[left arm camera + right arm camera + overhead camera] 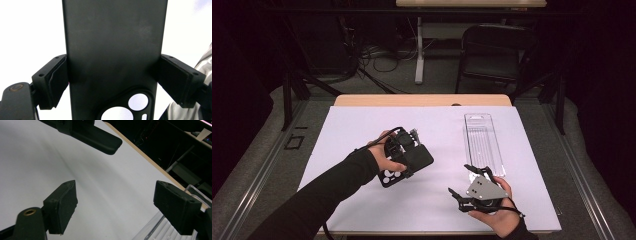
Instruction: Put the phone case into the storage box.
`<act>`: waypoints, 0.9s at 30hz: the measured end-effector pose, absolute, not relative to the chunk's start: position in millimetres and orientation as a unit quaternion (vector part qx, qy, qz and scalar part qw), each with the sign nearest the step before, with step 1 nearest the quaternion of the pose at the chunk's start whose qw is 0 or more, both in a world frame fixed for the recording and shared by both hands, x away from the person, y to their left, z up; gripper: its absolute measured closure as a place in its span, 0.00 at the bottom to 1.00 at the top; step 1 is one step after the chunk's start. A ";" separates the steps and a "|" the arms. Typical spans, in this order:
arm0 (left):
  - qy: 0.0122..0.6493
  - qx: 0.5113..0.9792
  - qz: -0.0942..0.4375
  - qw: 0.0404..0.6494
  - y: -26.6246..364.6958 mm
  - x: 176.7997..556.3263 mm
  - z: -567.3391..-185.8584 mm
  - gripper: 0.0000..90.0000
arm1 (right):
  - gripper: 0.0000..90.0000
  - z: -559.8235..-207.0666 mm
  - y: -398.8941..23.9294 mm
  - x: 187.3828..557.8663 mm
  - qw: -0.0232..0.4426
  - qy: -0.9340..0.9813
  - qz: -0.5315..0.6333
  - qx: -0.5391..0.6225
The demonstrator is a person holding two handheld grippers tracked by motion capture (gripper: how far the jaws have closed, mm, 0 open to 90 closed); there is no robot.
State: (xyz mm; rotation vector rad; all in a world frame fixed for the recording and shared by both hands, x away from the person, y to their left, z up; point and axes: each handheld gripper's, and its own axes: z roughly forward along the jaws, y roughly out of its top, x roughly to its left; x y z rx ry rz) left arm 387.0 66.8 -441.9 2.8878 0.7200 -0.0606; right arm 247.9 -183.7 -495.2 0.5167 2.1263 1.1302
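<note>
No legible text, label, brand, number or sign found in any view. The black phone case (408, 159) held over the white table cover (362, 130) carries no readable marking: its flat back, seen close in the left gripper view (112, 45), is plain matt black (camera cut-outs only, no logo). The clear plastic tray (483, 142) shows ribbing but no print that can be made out. The grey plate on the right gripper (467, 186) bears small holes, no characters. Background items beyond the table are too dark and small to read
</note>
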 end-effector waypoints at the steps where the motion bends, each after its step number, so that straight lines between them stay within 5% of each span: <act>1: 0.240 0.967 -0.020 0.082 66.7 386.9 -441.8 0.16 | 0.21 -494.9 -182.0 249.1 0.338 0.816 0.428 0.191; 27: 0.248 0.965 -0.043 0.073 62.3 387.3 -441.7 0.16 | 0.33 -488.4 -146.4 264.0 0.440 0.843 0.306 0.043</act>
